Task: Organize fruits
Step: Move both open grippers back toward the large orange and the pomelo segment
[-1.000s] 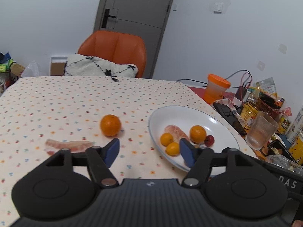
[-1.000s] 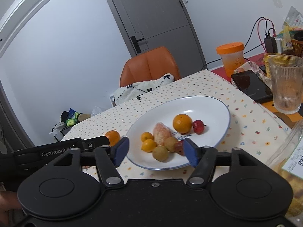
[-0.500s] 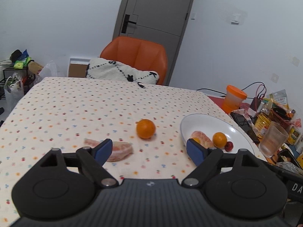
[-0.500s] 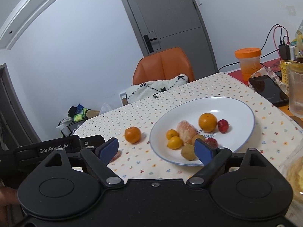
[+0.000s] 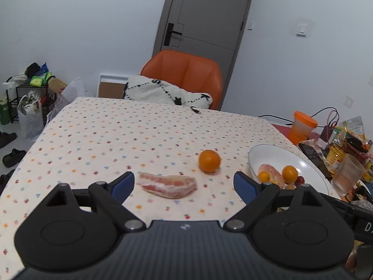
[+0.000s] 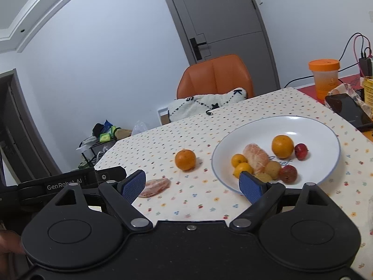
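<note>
A peeled pink pomelo segment point(image 5: 167, 185) lies on the dotted tablecloth, just beyond and between the blue pads of my open left gripper point(image 5: 184, 185). An orange point(image 5: 209, 160) sits on the cloth to its right. The white plate point(image 5: 310, 163) at the right holds several fruits. In the right wrist view the plate point(image 6: 326, 130) carries an orange point(image 6: 282, 146), another pomelo segment point(image 6: 255, 157), small yellow fruits and red ones. My right gripper point(image 6: 193, 184) is open and empty, near the plate's front rim. The loose orange point(image 6: 185, 159) and the segment point(image 6: 155, 186) lie left of the plate.
An orange chair point(image 5: 184, 77) with a white cushion stands at the far table edge. A glass point(image 5: 347, 177), phone point(image 6: 349, 112), orange-lidded cup point(image 6: 324, 77) and packets crowd the right side. Bags and a rack point(image 5: 28, 98) stand on the floor at left.
Both grippers have pulled back and turned left. The left gripper's jaws have spread wider, and the pomelo segment now sits centred between its pads. The fruits have not moved.
</note>
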The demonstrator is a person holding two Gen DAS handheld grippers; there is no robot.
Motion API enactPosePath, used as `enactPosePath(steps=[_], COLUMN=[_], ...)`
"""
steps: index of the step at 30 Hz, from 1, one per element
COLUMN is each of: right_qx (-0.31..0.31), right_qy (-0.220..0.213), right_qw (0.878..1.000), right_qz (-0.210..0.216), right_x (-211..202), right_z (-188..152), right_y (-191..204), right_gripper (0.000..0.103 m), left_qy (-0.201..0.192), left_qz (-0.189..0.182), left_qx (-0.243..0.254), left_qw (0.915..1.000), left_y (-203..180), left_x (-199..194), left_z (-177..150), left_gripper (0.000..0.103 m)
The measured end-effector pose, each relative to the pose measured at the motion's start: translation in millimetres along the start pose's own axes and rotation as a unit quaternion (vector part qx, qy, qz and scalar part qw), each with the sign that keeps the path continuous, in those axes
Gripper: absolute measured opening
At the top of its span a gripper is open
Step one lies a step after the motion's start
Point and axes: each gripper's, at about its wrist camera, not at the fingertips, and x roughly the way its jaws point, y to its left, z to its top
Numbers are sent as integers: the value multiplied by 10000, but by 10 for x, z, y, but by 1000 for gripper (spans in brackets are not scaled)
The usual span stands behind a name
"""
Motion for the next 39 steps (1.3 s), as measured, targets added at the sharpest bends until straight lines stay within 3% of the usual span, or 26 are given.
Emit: enactPosePath(steps=[16,23,39], right_qx=[-296,-308,-259], right_qy=[193,414,506], right_qw=[9990,9981,9978], right_qz=[259,323,343], right_x=[260,453,673], right_z=[51,79,177], right_y=[150,82,-87], right_gripper=[85,79,79], left_qy=[188,351,717], left_qz=[186,289,590], left_qx=[56,1,-6], left_qw=[9996,9990,9957], left_y=[89,88,7], left_x=[204,391,836], left_z=[-75,-99,-140], left_gripper=[91,91,91])
